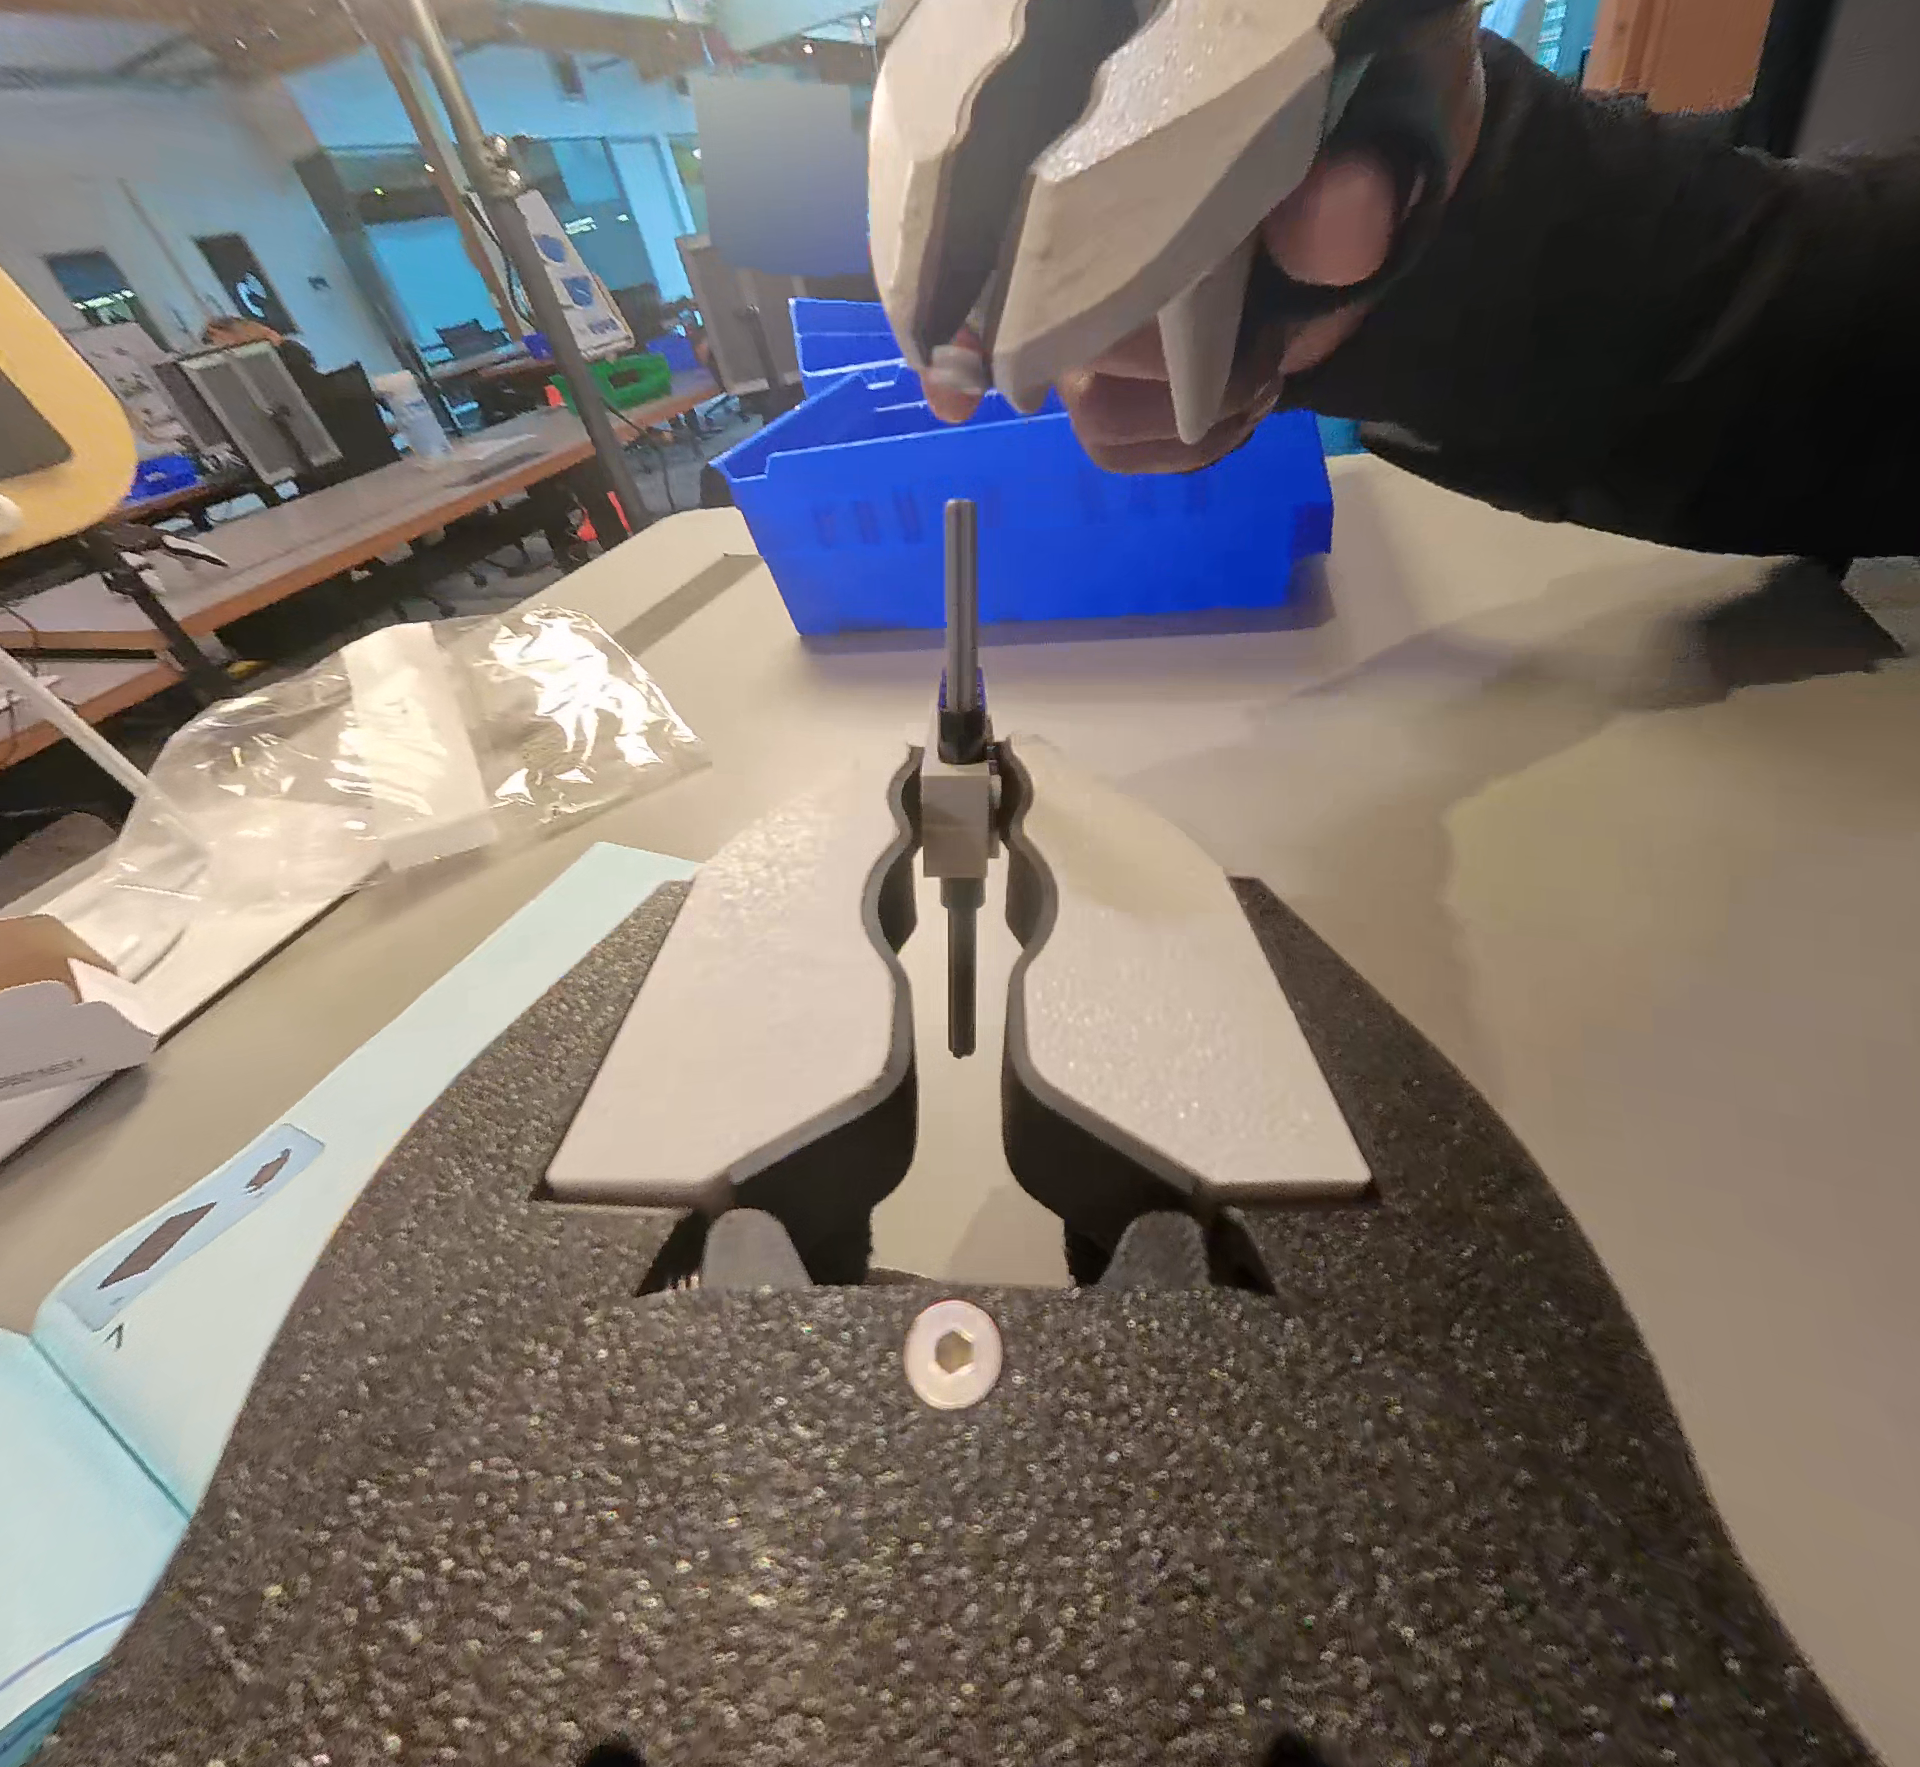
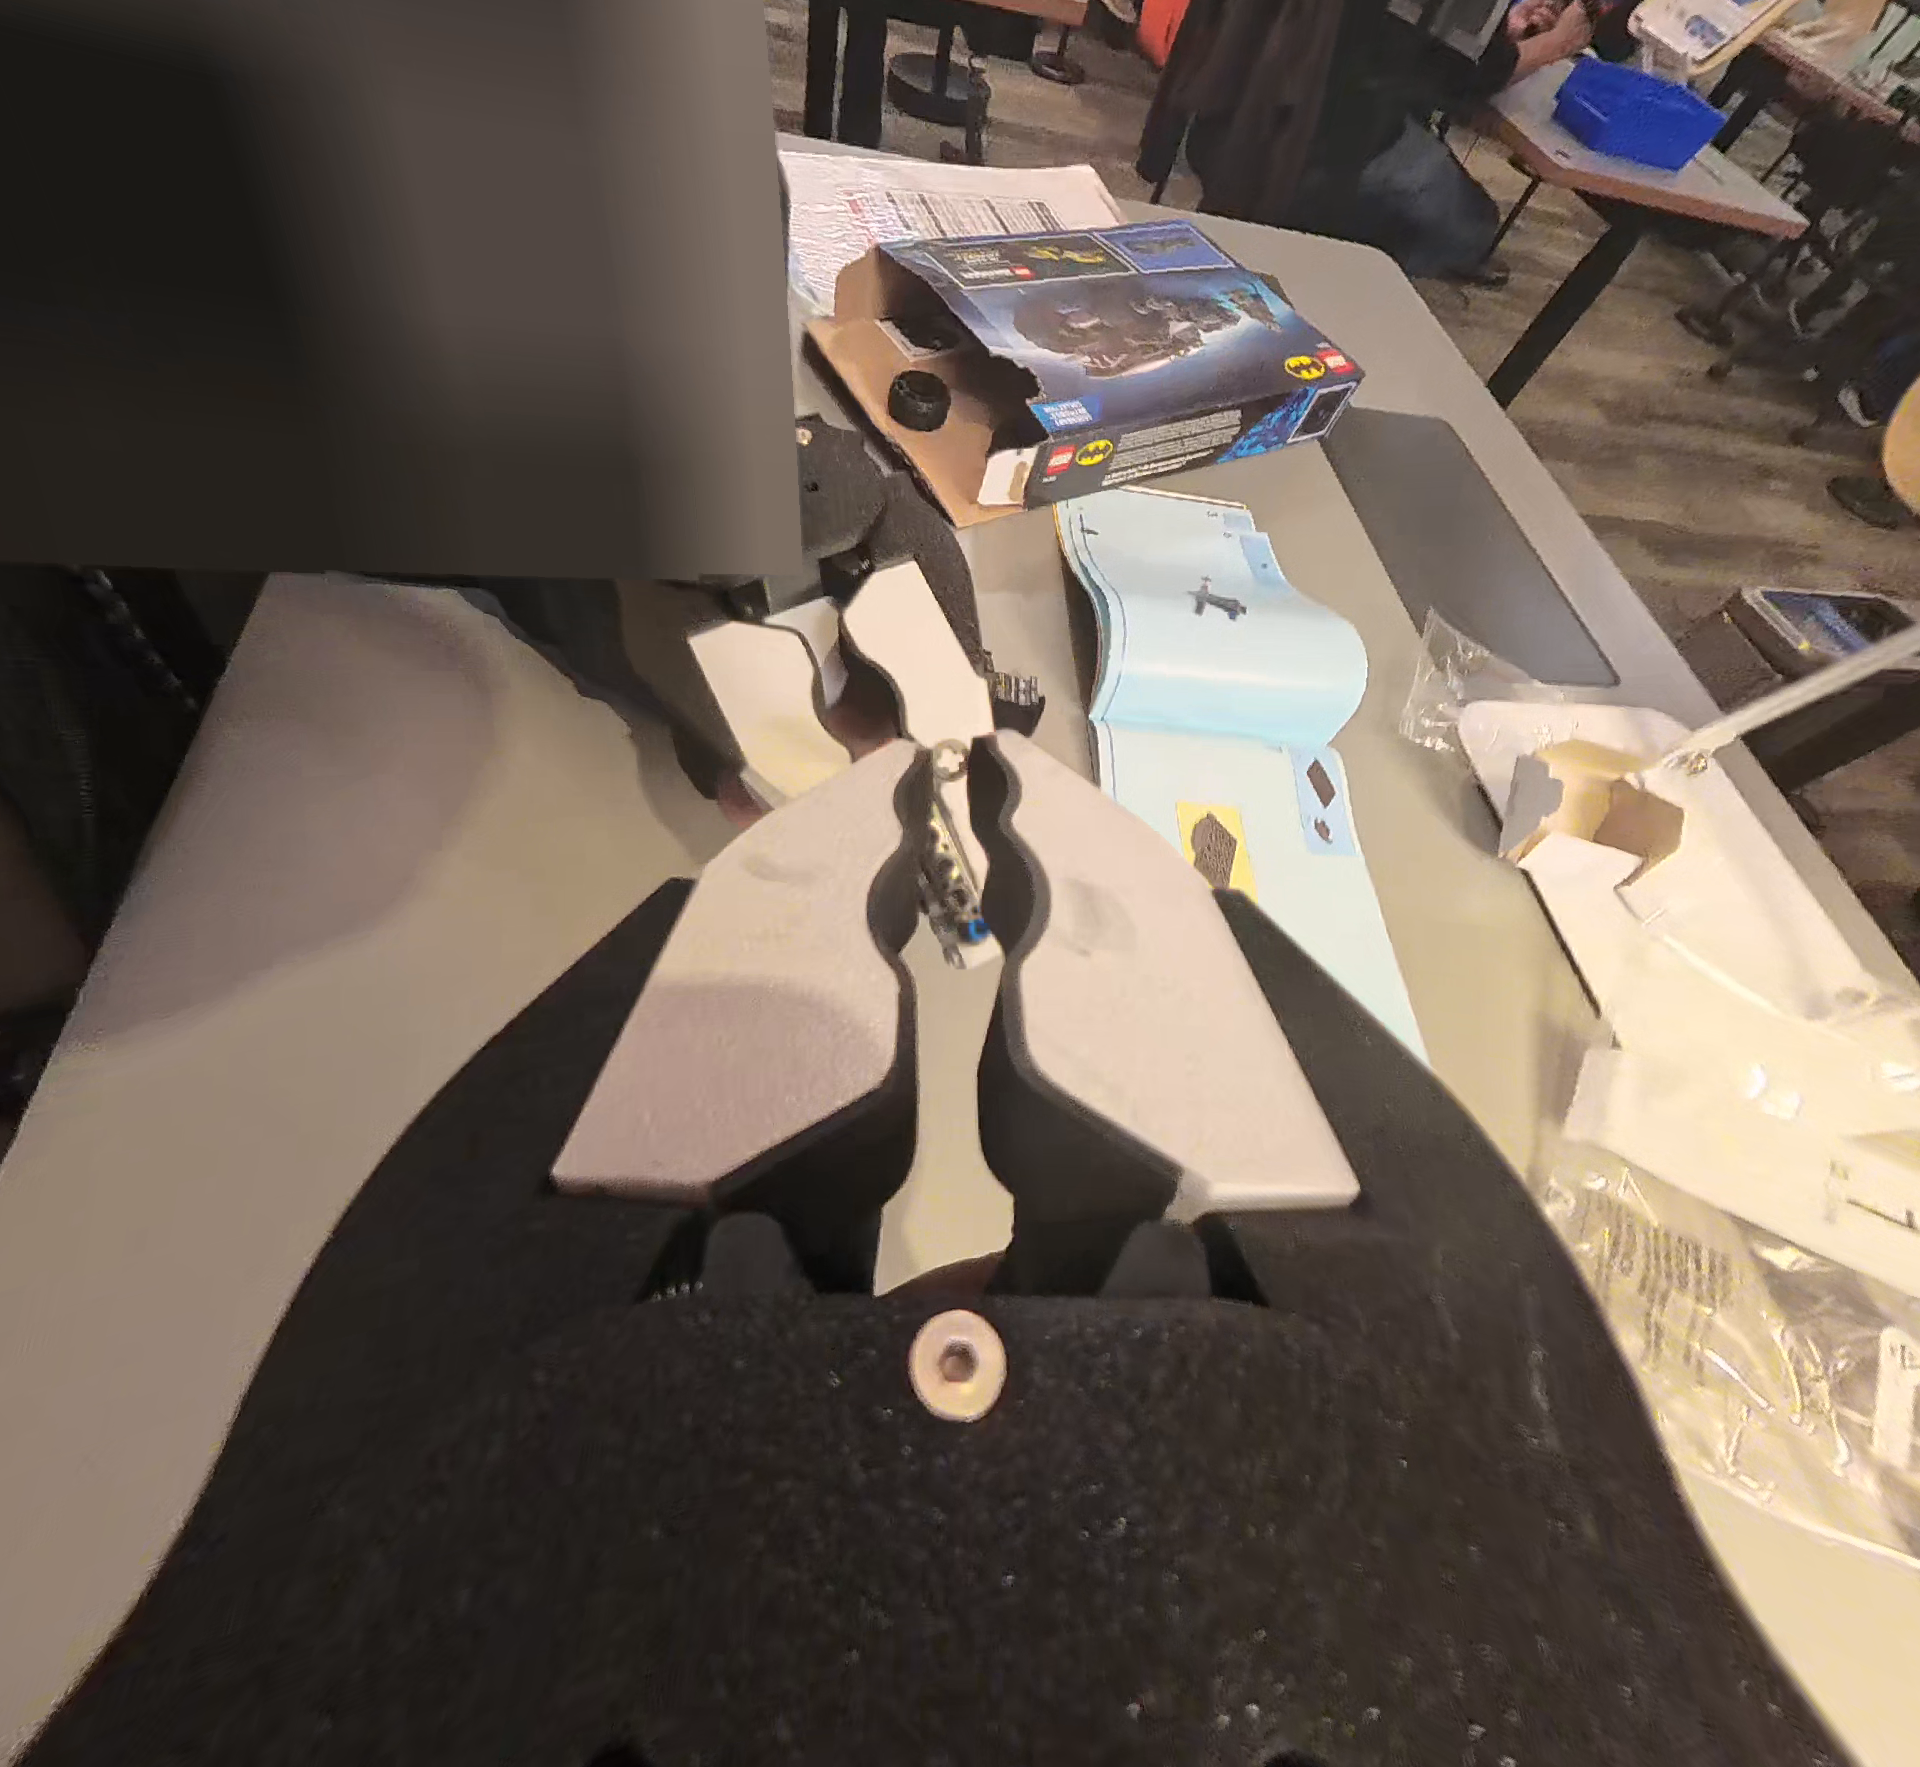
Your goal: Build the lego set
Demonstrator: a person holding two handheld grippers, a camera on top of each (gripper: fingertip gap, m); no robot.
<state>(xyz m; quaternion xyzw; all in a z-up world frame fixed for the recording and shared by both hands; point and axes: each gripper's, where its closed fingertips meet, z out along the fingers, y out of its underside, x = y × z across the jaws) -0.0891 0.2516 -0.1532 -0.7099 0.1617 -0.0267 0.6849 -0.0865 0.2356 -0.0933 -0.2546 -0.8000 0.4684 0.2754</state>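
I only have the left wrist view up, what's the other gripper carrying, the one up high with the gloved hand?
Observer: The right gripper pinches a small light grey ring piece at its tips; a grey holed strip with a blue pin runs back between the fingers.
Operator: What's beyond my picture on the left?
Observer: An opened dark blue toy box lies on the table, with a black round part at its torn end.
Operator: And that pale blue sheet at my edge?
Observer: It's an open instruction booklet, lying just this side of the box.
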